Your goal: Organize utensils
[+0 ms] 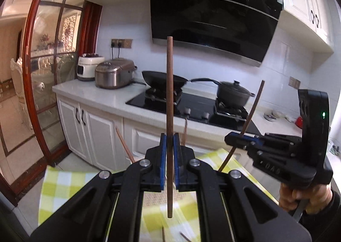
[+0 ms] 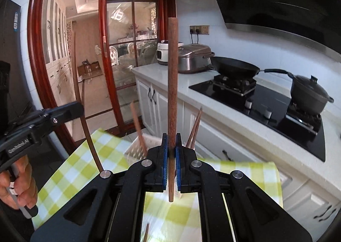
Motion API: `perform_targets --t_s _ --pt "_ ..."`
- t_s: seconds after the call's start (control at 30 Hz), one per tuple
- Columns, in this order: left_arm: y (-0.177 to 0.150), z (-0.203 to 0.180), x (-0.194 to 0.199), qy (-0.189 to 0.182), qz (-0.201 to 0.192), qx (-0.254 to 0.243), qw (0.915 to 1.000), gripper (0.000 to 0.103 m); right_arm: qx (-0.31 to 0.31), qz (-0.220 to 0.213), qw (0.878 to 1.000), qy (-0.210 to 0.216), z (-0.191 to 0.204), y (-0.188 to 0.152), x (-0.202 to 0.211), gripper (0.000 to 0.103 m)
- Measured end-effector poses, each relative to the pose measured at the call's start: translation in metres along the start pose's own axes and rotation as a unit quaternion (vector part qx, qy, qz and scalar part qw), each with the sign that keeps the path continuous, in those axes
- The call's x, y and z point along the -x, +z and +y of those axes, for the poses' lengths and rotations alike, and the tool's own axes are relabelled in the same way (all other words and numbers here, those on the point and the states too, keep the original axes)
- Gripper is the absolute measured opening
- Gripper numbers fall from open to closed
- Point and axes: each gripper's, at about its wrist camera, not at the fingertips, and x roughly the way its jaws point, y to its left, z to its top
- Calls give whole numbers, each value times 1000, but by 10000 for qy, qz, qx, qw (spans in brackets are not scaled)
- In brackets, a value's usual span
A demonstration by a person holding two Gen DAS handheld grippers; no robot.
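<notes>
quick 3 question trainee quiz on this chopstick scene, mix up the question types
1. True or false: each gripper has its jaws shut on one chopstick.
2. What covers the table below the grippers? A) green checked cloth B) bare wood C) newspaper
3. Fill in: on the stove, a lidded pot sits beside a black ____.

Key:
1. True: the left gripper holds the left chopstick, and the right gripper holds the right chopstick.
2. A, the green checked cloth.
3. Pan: the pan beside the pot on the stove.
</notes>
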Motion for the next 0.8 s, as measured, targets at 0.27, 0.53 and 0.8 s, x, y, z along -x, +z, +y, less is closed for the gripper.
perform_targets --t_s 0.27,0.53,0.8 --pt "30 9 -36 212 -212 26 9995 6 -267 95 9996 6 -9 16 -45 6" --pt "20 25 -71 417 -188 202 9988 6 -364 214 9991 50 -12 7 -73 6" --pt "2 38 -98 524 -55 296 9982 6 -511 325 9981 100 -21 -3 -95 6"
